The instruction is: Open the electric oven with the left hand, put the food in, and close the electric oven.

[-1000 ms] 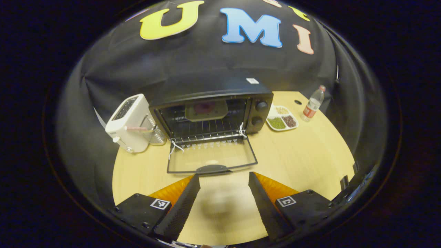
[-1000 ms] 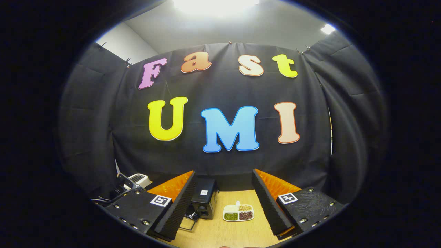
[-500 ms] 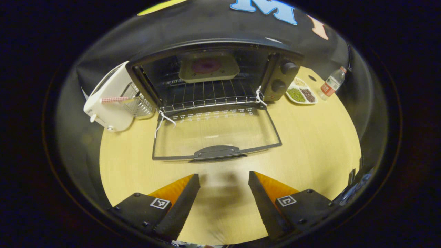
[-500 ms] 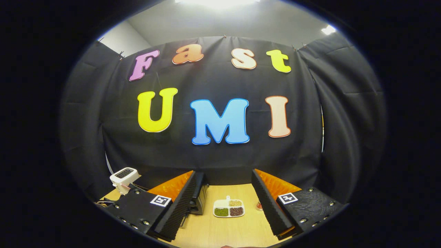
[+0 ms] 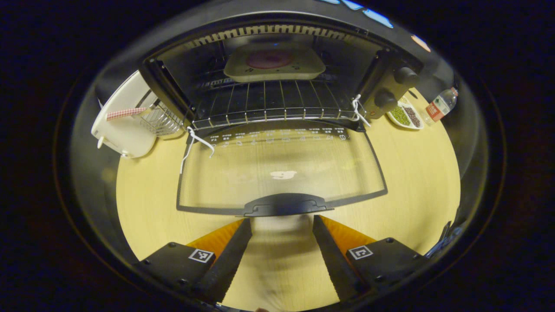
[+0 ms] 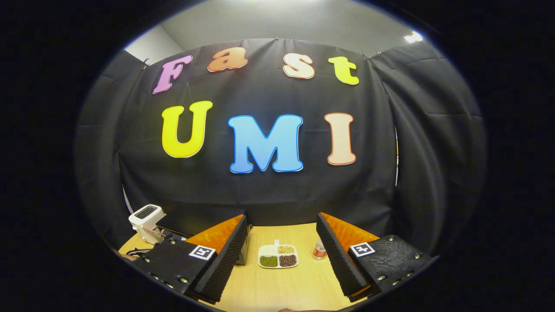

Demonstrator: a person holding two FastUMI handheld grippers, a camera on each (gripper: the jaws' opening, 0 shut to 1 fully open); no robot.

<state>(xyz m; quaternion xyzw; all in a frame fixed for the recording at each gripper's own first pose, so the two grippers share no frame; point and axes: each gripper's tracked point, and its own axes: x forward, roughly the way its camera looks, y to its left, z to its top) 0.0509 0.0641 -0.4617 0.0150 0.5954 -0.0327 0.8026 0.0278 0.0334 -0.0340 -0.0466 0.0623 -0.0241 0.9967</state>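
Note:
The black electric oven (image 5: 387, 89) stands wide open, its glass door (image 5: 282, 164) lying flat on the wooden table (image 5: 416, 173). A pale dish holding a round reddish food (image 5: 273, 64) rests on the wire rack (image 5: 277, 106) inside. My left gripper (image 5: 282, 220) is open, its fingertips just short of the door's dark handle (image 5: 284, 204), with nothing between them. In the right gripper view my right gripper (image 6: 282, 219) is open and empty, raised above the table, with the oven's dark top (image 6: 197, 219) behind its left finger.
A white toaster (image 5: 123, 125) with a wire basket (image 5: 162, 123) stands left of the oven. To the oven's right sit a divided plate of beans (image 5: 405, 116) and a water bottle (image 5: 439, 106). White strings hang at the door hinges. The booth's black cloth closes the back.
My left gripper has come forward and lower, from well back on the table up to the door handle. The right gripper view has drifted right; the toaster and bottle now show more.

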